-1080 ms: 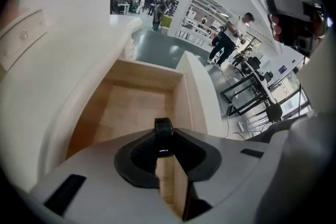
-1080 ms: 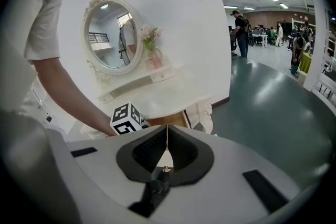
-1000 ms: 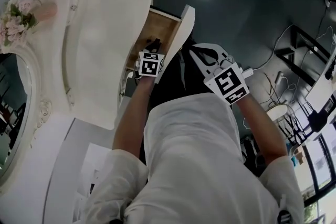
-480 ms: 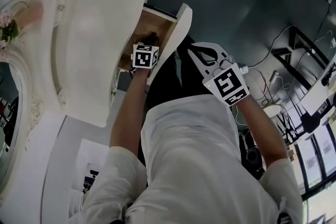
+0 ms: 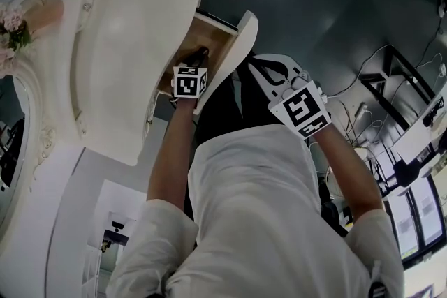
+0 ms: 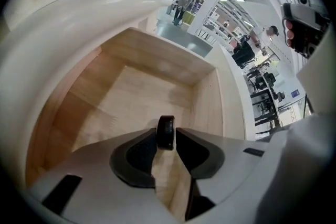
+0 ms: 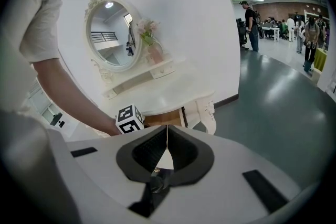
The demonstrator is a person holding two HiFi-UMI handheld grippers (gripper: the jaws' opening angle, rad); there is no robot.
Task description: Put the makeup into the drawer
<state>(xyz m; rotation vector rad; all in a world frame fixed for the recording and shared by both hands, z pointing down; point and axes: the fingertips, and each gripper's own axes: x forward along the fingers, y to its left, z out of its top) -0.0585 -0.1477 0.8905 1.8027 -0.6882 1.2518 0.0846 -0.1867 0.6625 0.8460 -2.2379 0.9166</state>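
Observation:
The wooden drawer (image 5: 213, 35) of the white dressing table stands pulled out. My left gripper (image 5: 198, 56) reaches down into it. In the left gripper view a small black round makeup compact (image 6: 166, 132) stands on edge between the jaw tips of that gripper (image 6: 166, 140), just above the drawer's bare floor (image 6: 142, 92). The jaws are opening, and I see slim gaps beside the compact. My right gripper (image 5: 257, 66) hangs to the right of the drawer front, shut with nothing in it; its tips meet (image 7: 167, 131).
The white dressing table top (image 5: 133, 45) fills the left side, with an oval mirror (image 7: 113, 34) and pink flowers (image 7: 148, 31) at its back. Cables and dark stands (image 5: 391, 73) lie on the floor at right. People stand far off in the hall (image 7: 252, 18).
The left gripper's marker cube has shifted a little left and rolled slightly while staying over the drawer. The right gripper has barely moved.

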